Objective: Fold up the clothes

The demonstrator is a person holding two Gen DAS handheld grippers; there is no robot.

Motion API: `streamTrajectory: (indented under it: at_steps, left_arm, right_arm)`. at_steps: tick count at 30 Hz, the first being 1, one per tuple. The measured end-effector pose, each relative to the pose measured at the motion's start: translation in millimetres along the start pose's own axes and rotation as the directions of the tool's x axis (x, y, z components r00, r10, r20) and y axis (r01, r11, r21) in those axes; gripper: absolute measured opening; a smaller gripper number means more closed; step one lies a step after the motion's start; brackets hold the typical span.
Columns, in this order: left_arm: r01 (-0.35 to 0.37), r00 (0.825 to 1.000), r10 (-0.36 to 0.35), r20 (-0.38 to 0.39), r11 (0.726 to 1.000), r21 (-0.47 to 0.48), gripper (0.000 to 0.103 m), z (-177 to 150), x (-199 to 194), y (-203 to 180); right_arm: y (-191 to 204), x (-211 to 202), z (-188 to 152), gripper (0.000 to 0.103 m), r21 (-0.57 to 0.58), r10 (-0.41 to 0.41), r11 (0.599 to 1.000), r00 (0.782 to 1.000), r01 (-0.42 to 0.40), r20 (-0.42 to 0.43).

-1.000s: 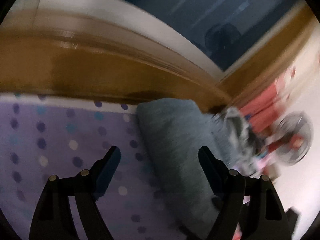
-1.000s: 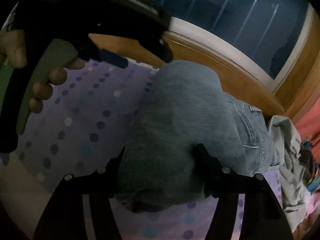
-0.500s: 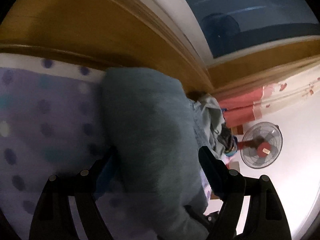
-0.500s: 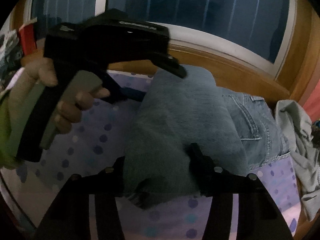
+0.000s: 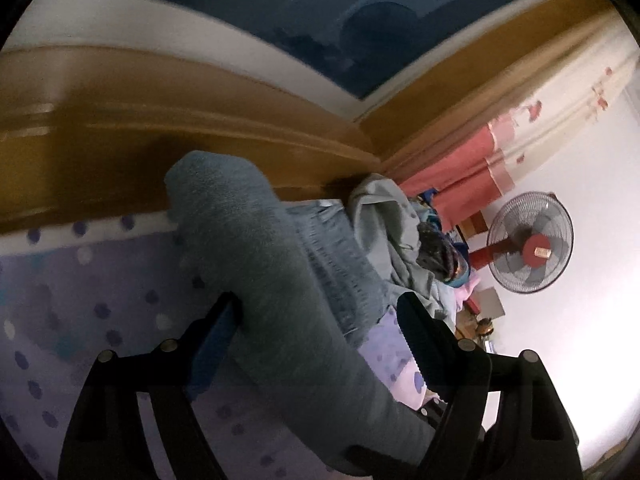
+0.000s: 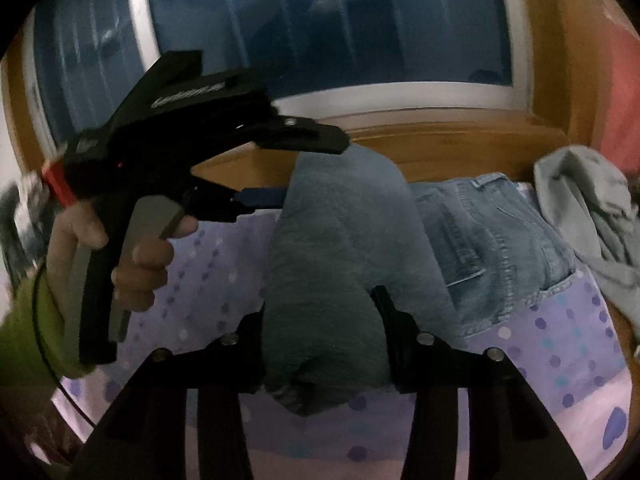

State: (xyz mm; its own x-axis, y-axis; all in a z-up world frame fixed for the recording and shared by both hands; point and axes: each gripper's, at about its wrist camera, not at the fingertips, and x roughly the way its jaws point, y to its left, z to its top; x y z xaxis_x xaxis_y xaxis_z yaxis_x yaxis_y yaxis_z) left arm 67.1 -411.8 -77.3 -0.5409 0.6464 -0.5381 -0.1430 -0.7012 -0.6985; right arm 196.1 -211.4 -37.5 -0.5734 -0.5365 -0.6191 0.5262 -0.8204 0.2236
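A thick, fuzzy grey-blue folded garment (image 6: 340,248) lies on the purple polka-dot bedsheet (image 6: 560,340), overlapping faded denim jeans (image 6: 488,240). The right gripper (image 6: 324,336) is closing, its pads pressing the garment's near end. The left gripper (image 5: 320,320) stands wide, straddling the garment without clamping. A crumpled pale shirt (image 6: 592,208) lies beyond.

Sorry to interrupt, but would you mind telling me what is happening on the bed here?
A person is folding laundry on a purple dotted bedsheet with two handheld grippers. The right gripper is closing on the near end of a thick grey-blue folded garment; the left gripper straddles its far end, jaws wide. Blue jeans and a pale grey crumpled garment lie beside it.
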Motion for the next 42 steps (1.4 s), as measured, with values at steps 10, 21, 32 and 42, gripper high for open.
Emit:
streamTrajectory:
  at_steps: [10,21,32,42]
  left_arm:
    - [-0.014,1.000,0.017,-0.026,0.992,0.128,0.081,23,40,-60]
    - [-0.024,0.995,0.043,-0.093,0.979,0.203,0.081,36,123,-110]
    - [-0.072,0.980,0.114,-0.163,0.968,0.242,0.081,23,206,-126]
    - [-0.132,0.981,0.155,-0.116,0.973,0.187,0.081,24,193,-130]
  right_arm:
    - [-75,-21,16,0.043,0.187,0.054,0.980,0.993,-0.073,0.101]
    - [-151,-48,14,0.043,0.281,-0.006,0.959,0.990,-0.034,0.140]
    - [-208,-40,3,0.043,0.261,-0.035,0.965,0.997,0.015,0.071]
    - [-232,-39,9,0.043,0.222,0.077,0.972,0.997,-0.081,0.024]
